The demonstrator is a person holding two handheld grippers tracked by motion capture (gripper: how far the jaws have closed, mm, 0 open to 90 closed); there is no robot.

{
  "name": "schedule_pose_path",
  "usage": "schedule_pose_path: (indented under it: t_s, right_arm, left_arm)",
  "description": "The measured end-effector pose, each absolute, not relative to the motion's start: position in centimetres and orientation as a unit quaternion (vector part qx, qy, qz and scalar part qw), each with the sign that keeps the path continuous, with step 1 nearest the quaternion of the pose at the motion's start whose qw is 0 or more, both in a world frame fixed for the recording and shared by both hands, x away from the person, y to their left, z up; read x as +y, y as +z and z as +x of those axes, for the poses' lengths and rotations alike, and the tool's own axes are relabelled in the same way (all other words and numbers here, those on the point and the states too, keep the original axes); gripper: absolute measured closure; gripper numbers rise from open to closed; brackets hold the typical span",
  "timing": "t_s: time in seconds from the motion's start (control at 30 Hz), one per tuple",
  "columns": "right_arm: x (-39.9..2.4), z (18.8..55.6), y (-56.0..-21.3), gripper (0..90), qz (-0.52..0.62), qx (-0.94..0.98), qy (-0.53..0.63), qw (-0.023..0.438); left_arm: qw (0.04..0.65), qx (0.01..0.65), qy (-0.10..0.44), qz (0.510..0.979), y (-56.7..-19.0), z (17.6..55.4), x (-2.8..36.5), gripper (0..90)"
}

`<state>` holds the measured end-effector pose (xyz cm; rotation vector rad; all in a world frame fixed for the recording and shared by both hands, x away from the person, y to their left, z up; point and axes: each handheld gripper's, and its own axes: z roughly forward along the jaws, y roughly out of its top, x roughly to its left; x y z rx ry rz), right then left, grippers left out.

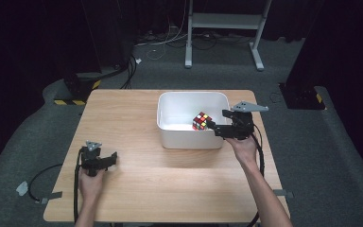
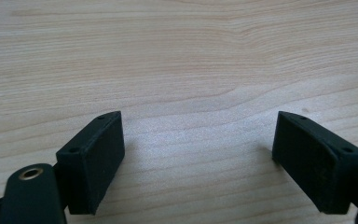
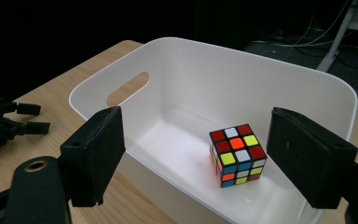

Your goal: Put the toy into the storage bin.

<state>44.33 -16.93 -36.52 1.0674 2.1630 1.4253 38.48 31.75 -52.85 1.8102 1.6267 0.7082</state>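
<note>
A scrambled Rubik's cube [image 1: 201, 121] [image 3: 237, 154] rests on the floor of a white plastic bin [image 1: 189, 140] [image 3: 177, 60], near its right wall. My right gripper [image 1: 216, 128] [image 3: 196, 126] hovers at the bin's right rim and points in at the cube. Its jaws stand apart and neither pad touches the cube. My left gripper [image 1: 112, 160] [image 2: 198, 158] lies low over the bare wooden table [image 2: 177, 56] at the front left, open, with nothing between its jaws. It also appears far off in the right gripper view, left gripper [image 3: 9, 119].
The bin has an oval handle slot [image 3: 127, 87] in its far end wall. Cables trail from both grippers off the table's front edge [image 1: 165, 220]. Beyond the table lie grey carpet, floor cables and a white metal stand [image 1: 224, 21].
</note>
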Motion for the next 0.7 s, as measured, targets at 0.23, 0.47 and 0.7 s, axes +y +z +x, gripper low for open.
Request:
schedule_pose_path:
  t_s: [0.23, 0.47, 0.7]
  right_arm:
    - [-17.3, 43.9, -36.5, 19.4, 0.373, 0.758, 0.506, 0.172]
    - [-17.8, 43.3, -36.6, 19.6, 0.374, 0.751, 0.516, 0.173]
    - [-18.4, 42.8, -36.8, 20.5, 0.376, 0.747, 0.52, 0.175]
  left_arm:
    - [0.299, 0.612, 0.267, 0.682, -52.9, 38.5, 31.8, 17.0]
    - [0.299, 0.612, 0.267, 0.682, -52.9, 38.5, 31.8, 17.0]
    - [0.299, 0.612, 0.267, 0.682, -52.9, 38.5, 31.7, 17.0]
